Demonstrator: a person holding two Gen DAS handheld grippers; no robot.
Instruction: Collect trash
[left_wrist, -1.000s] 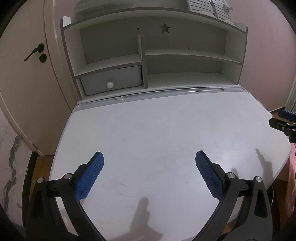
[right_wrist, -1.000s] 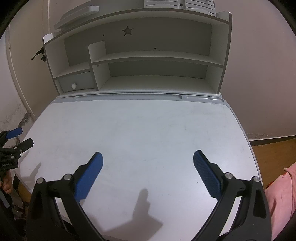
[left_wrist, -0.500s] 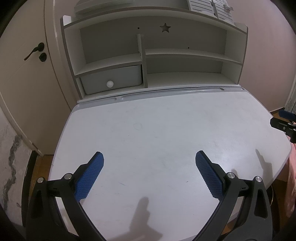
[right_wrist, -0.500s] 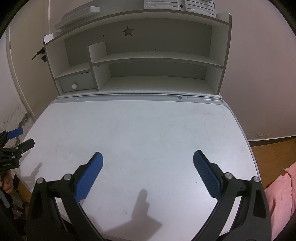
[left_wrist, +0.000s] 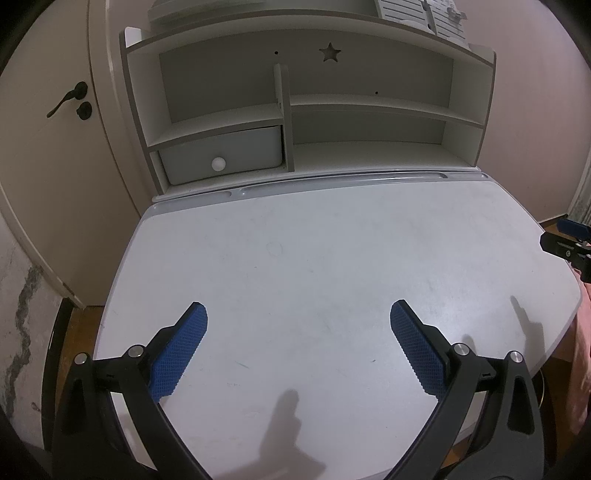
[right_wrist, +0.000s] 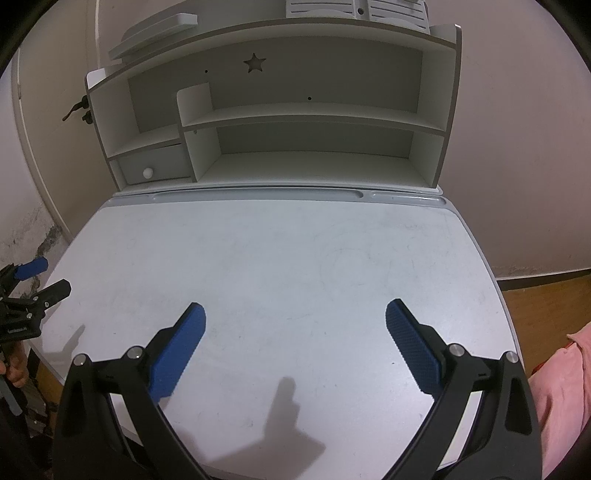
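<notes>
While you hold both grippers above the white desk (left_wrist: 295, 258), its scuffed top lies before a shelf unit (left_wrist: 295, 110) with a small drawer (left_wrist: 221, 155); a door (left_wrist: 55, 147) stands left. Your left gripper (left_wrist: 298, 328) and right gripper (right_wrist: 295, 326) have fingers spread wide, gripping nothing. I cannot see any trash.
</notes>
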